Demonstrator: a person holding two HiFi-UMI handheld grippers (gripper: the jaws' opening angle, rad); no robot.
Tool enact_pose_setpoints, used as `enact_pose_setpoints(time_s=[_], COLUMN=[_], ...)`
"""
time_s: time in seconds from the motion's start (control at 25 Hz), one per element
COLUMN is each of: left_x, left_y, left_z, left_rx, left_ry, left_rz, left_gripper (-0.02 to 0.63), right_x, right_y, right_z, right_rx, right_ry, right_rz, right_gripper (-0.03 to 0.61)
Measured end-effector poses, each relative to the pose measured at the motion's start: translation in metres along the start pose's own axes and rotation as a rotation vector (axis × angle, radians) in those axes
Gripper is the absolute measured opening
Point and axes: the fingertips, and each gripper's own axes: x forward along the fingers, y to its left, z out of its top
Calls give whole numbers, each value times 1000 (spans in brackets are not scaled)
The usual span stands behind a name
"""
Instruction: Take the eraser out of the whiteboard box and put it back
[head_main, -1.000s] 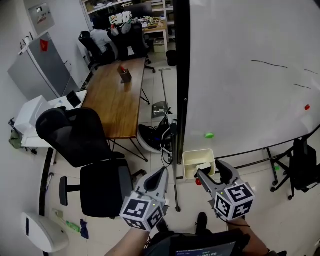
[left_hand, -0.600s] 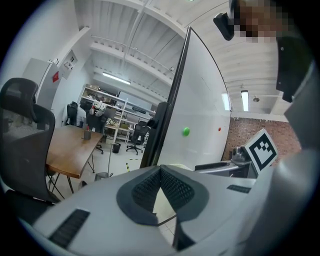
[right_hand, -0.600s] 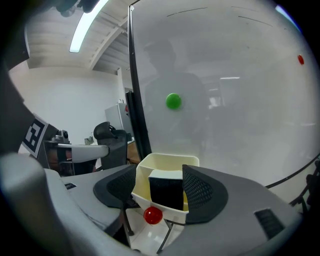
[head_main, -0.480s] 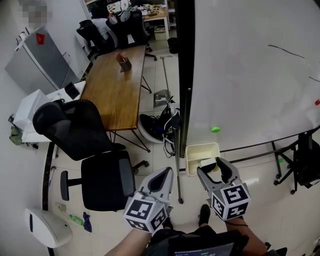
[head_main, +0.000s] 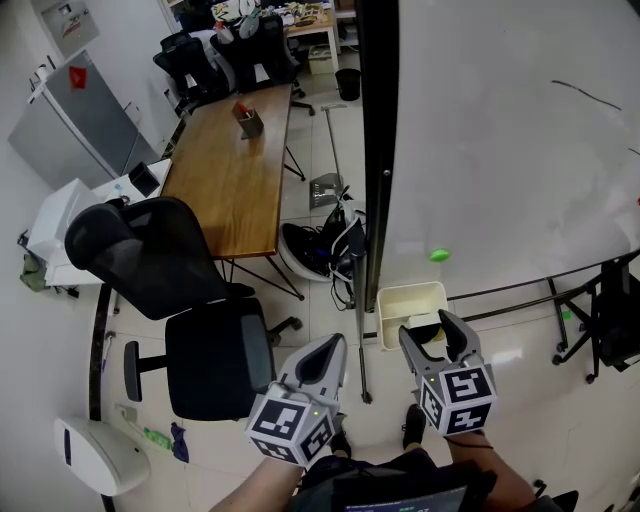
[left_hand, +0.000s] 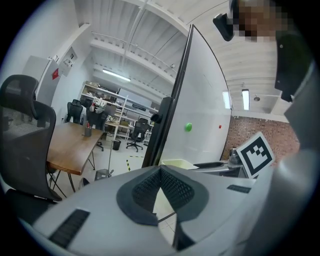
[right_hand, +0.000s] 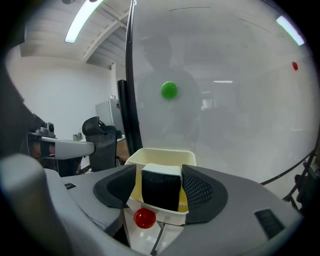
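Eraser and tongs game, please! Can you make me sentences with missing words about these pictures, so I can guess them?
1. The right tongs have the ____ between them, at the cream box.
2. The round magnet on the whiteboard above the box is ____.
3. The left tongs are shut and hold ____.

Missing words: eraser, green, nothing.
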Motion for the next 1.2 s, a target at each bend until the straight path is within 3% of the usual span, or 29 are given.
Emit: enact_pose_setpoints(time_s=[0.32,0.6,0.84,1.2], left_x=[2,-3,-25,-71], left_y=[5,-2,-9,-59], left_z=[-1,11,46,114], left_rx=[0,10,26,74], left_ry=[9,-11,-77,-231], left_rz=[-7,-17,-14,-51], left_gripper=[28,28,28,28], right_x=[4,-4,-36,-125], right_y=[-3,-3,5,15], right_z=[-2,7,53,138], right_rx=[13,62,67,56], right_ry=[-4,-17,-125,-324], right_rz=[-47,-22,-3,75], right_gripper=[273,268,268,267])
